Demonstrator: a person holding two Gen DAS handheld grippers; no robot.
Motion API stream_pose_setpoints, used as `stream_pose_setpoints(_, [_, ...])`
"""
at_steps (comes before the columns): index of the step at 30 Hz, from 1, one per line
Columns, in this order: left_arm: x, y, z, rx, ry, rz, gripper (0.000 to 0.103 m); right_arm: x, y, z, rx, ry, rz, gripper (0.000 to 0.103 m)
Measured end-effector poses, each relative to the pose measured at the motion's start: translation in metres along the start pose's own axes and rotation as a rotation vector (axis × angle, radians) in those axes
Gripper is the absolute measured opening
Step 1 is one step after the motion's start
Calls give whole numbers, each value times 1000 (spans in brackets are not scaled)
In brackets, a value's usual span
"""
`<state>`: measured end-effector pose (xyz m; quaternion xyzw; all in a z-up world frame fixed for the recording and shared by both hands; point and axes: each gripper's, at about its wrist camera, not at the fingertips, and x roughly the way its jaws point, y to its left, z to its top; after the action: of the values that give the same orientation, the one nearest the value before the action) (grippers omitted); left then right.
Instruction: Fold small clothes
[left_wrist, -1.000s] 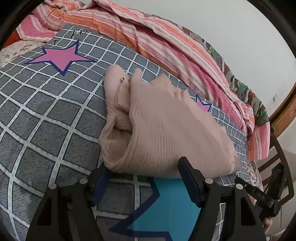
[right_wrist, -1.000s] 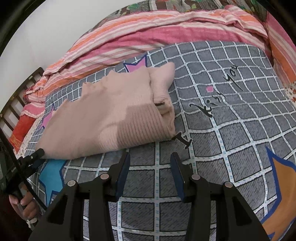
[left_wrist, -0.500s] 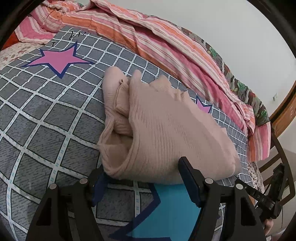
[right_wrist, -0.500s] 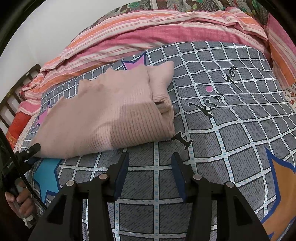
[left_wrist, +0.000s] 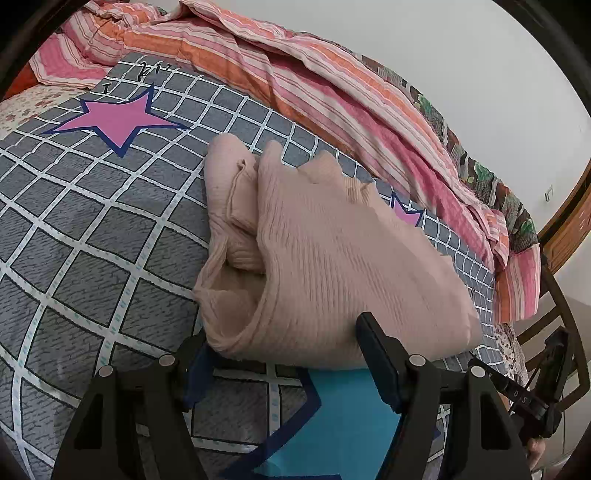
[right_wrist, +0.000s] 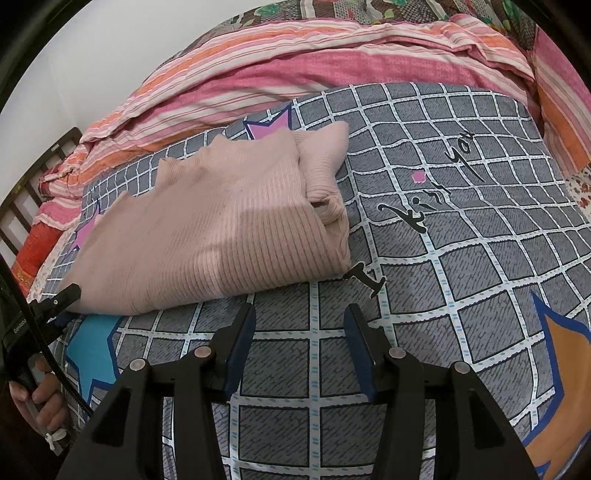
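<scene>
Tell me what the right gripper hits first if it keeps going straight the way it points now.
Probably the grey checked bedcover just ahead of the right gripper, whose open jaws hold nothing. The folded pink sweater lies a little further on and to the left, so it would likely be missed, though depth is hard to judge.

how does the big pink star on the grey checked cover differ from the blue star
The pink star lies fully in the open, beyond the folded pink ribbed sweater. The blue star is nearer the left gripper, and the sweater's edge covers its upper part. Both are printed on the grey checked cover with dark blue outlines.
</scene>
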<state>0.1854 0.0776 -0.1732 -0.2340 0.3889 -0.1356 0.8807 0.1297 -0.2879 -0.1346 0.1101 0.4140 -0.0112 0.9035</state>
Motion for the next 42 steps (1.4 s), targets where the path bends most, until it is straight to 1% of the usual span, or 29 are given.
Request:
stream_pose_setpoints(4, [2, 0, 3, -5, -3, -6, 69, 4, -3, 3, 7, -1, 10, 50])
stream_pose_setpoints(8, [5, 1, 8, -22, -11, -9, 68, 10, -12, 9, 64, -5, 68, 56])
stream_pose_setpoints(11, [9, 3, 12, -43, -15, -15, 68, 18, -15, 17, 105, -1, 93, 58])
stream_pose_setpoints(13, [12, 6, 16, -63, -15, -13, 62, 23, -16, 23, 127, 4, 105, 58])
stream_pose_setpoints(15, [15, 10, 20, -95, -16, -16, 52, 29, -18, 28, 160, 4, 125, 58])
stream_pose_setpoints(17, [17, 16, 23, -132, -15, -20, 45, 34, -21, 32, 193, 4, 149, 58])
stream_pose_setpoints(18, [18, 20, 24, -154, -13, -23, 37, 36, -22, 34, 206, 2, 161, 53])
stream_pose_setpoints(19, [19, 23, 26, -175, -10, -22, 31, 39, -22, 36, 218, 0, 164, 48])
stream_pose_setpoints(20, [21, 26, 27, -188, -3, -22, 20, 42, -23, 38, 230, -2, 172, 31])
stream_pose_setpoints(21, [22, 28, 28, -195, 7, -32, 16, 46, -23, 39, 237, 5, 194, 13])
stream_pose_setpoints(22, [22, 29, 30, -195, 10, -40, 14, 51, -22, 41, 242, 26, 226, 11])
stream_pose_setpoints(23, [19, 29, 32, -190, 2, -47, 13, 55, -23, 43, 256, 39, 249, 10])
stream_pose_setpoints(25, [11, 26, 34, -177, -9, -56, 12, 51, -21, 42, 255, 18, 256, 9])
stream_pose_setpoints(29, [0, 17, 31, -132, -4, -17, 11, 32, -17, 36, 261, -10, 289, 8])
stream_pose_setpoints(33, [-19, 17, 23, -123, -1, -25, 11, 15, -13, 22, 261, -13, 282, 8])
stream_pose_setpoints(39, [-50, 23, -4, -110, 11, -31, 11, -20, -10, -9, 250, -21, 302, 8])
stream_pose_setpoints(42, [-63, 26, -21, -95, 15, -29, 11, -37, -9, -27, 227, -23, 295, 8])
